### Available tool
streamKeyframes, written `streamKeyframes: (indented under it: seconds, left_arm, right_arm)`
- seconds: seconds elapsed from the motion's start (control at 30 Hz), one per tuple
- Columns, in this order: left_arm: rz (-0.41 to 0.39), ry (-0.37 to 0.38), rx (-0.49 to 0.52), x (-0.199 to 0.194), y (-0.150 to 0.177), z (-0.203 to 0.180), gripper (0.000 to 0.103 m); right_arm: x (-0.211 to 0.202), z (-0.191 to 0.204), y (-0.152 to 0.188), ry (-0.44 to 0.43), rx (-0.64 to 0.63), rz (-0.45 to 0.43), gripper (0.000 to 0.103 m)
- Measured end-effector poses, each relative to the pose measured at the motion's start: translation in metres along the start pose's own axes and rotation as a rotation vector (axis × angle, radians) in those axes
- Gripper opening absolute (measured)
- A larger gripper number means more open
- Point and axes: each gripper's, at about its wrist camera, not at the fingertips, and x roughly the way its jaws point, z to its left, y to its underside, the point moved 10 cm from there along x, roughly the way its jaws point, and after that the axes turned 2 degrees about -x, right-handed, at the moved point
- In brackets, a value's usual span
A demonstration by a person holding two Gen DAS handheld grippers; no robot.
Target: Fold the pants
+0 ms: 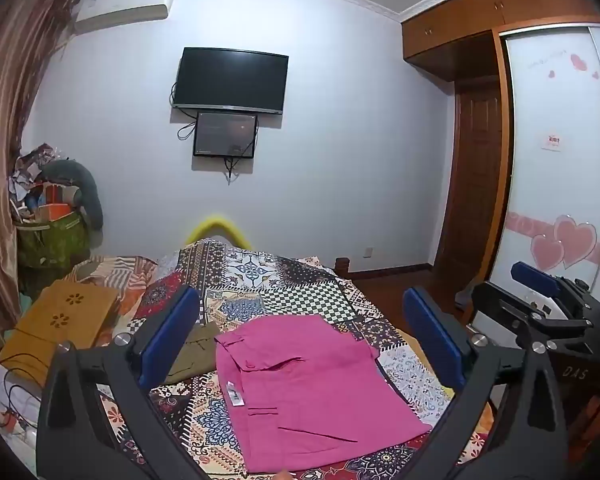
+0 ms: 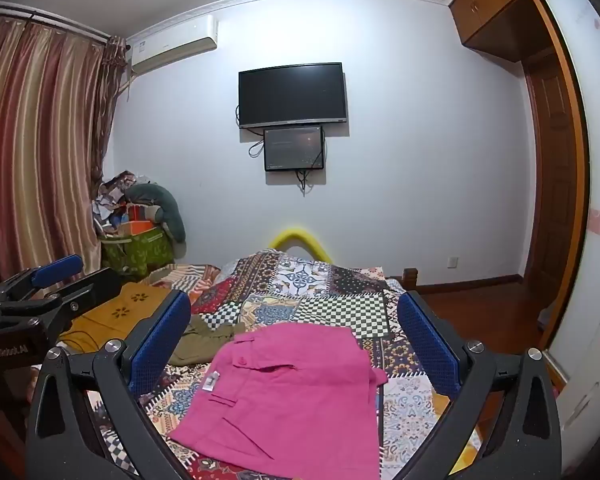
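Pink pants (image 1: 312,392) (image 2: 288,396) lie folded into a compact rectangle on the patchwork bedspread (image 1: 300,296) (image 2: 320,300), with a white label showing near the left edge. My left gripper (image 1: 300,328) hovers above them, open wide, with nothing between its blue pads. My right gripper (image 2: 296,336) is likewise open and empty above the same pants. Each gripper shows in the other's view: the right one (image 1: 540,300) at the right edge, the left one (image 2: 40,292) at the left edge.
An olive garment (image 1: 192,354) (image 2: 204,340) lies just left of the pants. A mustard folded cloth (image 1: 60,324) (image 2: 120,312) sits further left. A cluttered green bag (image 1: 48,232) stands by the curtain. A wardrobe (image 1: 560,160) and wooden floor are to the right.
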Motion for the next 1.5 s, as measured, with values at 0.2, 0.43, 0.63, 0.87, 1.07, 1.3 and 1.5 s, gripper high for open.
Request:
streamKeyframes:
  seconds: [0.2,0.43,0.63,0.87,1.07,1.3,1.5]
  left_arm:
    - [-0.005,-0.004,0.021,0.003,0.004,0.000,0.103]
    - [-0.017,-0.002,0.019,0.004,0.002,0.001,0.103]
    - [-0.020,0.028,0.035,0.003,0.004,-0.007,0.103]
    - [-0.021,0.032,0.026,0.001,0.004,-0.004,0.103]
    - [-0.021,0.033,0.024,0.001,0.003,-0.003,0.103]
    - [-0.021,0.032,0.026,0.001,0.003,-0.004,0.103]
    - [-0.019,0.037,0.027,0.002,0.004,-0.004,0.103]
  right_arm:
    - [-0.001,0.001,0.000,0.000,-0.002,0.003,0.103]
    - [0.003,0.000,0.002,-0.003,0.007,0.004,0.103]
    - [0.002,-0.001,0.001,-0.001,0.016,0.011,0.103]
    - [0.002,-0.001,0.001,0.000,0.023,0.009,0.103]
    - [0.000,-0.002,-0.001,0.000,0.026,0.007,0.103]
    - [0.001,-0.003,-0.001,0.000,0.026,0.006,0.103]
    - [0.001,-0.004,-0.003,-0.001,0.031,0.011,0.103]
